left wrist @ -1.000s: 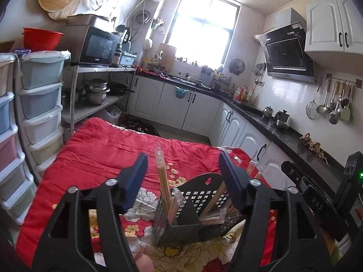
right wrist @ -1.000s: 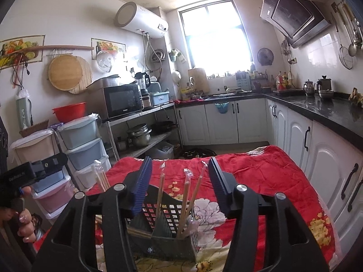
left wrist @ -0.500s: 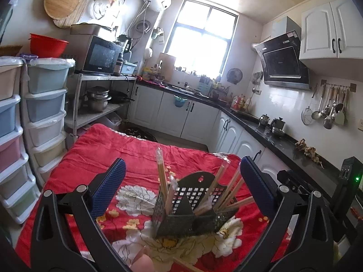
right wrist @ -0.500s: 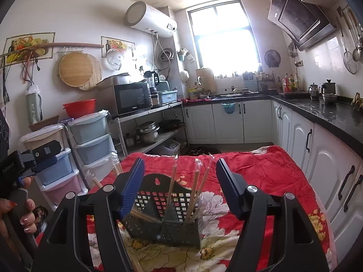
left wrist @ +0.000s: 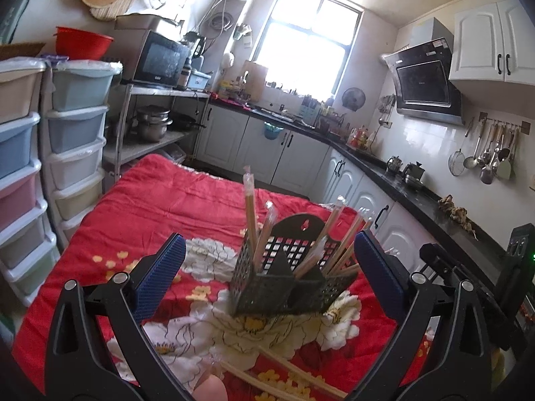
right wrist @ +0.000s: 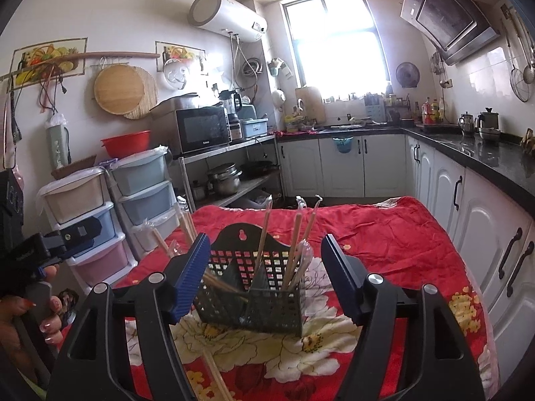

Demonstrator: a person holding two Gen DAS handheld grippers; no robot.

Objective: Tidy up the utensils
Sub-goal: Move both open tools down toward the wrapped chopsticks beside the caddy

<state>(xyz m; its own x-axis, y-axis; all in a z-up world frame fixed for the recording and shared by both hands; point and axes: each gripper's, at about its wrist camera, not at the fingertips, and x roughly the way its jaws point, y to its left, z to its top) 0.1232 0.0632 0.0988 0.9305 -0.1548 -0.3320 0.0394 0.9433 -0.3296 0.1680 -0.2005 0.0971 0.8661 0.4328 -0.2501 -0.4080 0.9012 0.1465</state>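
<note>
While both tools hang parted and empty over the red floral cloth (left wrist: 160,207):
Left gripper (left wrist: 267,277): released, at 6 o'clock.
Utensil caddy (right wrist: 254,297): one, at centre between the blue pads; wrapped chopsticks (right wrist: 296,247) upright in its compartments, count unclear.
Loose chopsticks (left wrist: 267,372): two, at 6 o'clock.
Right gripper (right wrist: 265,277): released.

1. A bright window (right wrist: 337,43) lights the back wall above white base cabinets (right wrist: 341,163) with a black countertop (right wrist: 468,148).
2. A water heater (right wrist: 227,15) hangs high.
3. Pastel drawer towers (left wrist: 77,133) stand beside a metal shelf with a microwave (left wrist: 160,60).
</note>
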